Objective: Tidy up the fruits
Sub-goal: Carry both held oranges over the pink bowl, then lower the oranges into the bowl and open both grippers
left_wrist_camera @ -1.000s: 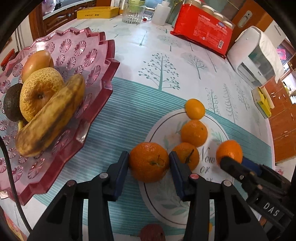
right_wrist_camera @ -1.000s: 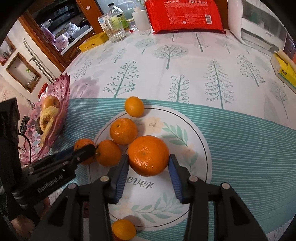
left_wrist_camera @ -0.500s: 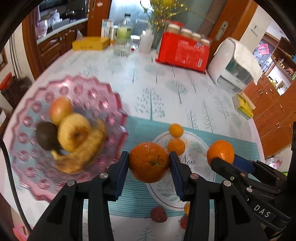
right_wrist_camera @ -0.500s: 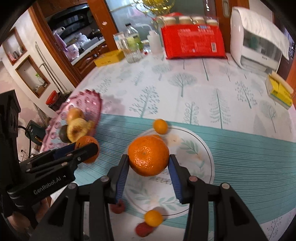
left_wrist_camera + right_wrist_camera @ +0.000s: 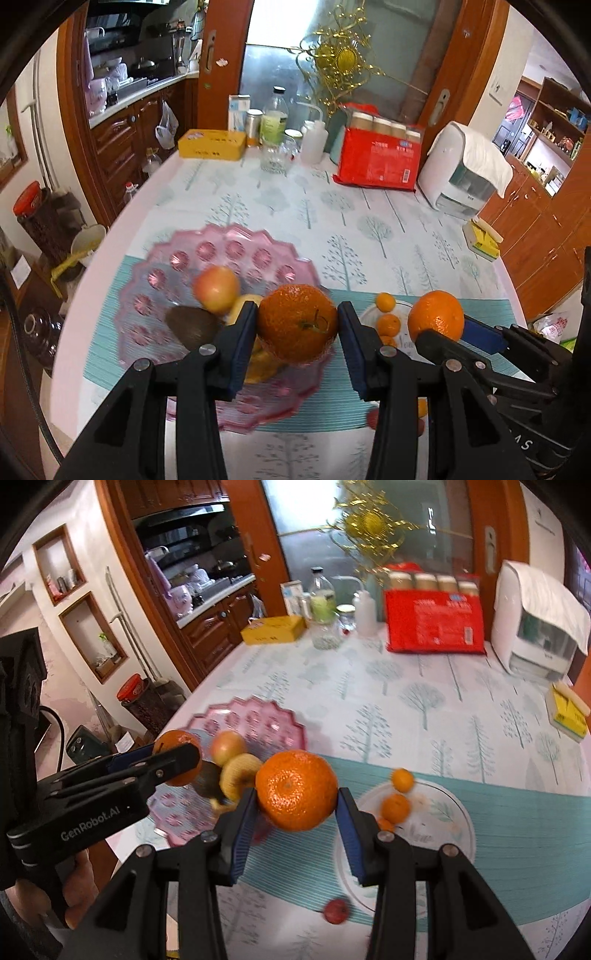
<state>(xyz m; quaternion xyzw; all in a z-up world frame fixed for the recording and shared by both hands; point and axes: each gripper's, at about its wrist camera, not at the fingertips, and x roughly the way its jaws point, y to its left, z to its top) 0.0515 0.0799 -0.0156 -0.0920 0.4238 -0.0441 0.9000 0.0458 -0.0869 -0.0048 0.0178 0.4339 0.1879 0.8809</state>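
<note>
Gripping one round orange mandarin [image 5: 297,326], the left gripper [image 5: 297,328] is hanging above the scalloped pink glass fruit dish [image 5: 177,258]; the right gripper [image 5: 297,794] is clamping a second mandarin [image 5: 296,790] just beside it. The dish is already carrying an apple [image 5: 217,289], a pear, a dark avocado and a banana. Three small mandarins [image 5: 396,806] are waiting on the round white printed placemat [image 5: 443,812], and red lychee-like fruits [image 5: 336,910] are lying near it, so the sorting looks partway done.
</note>
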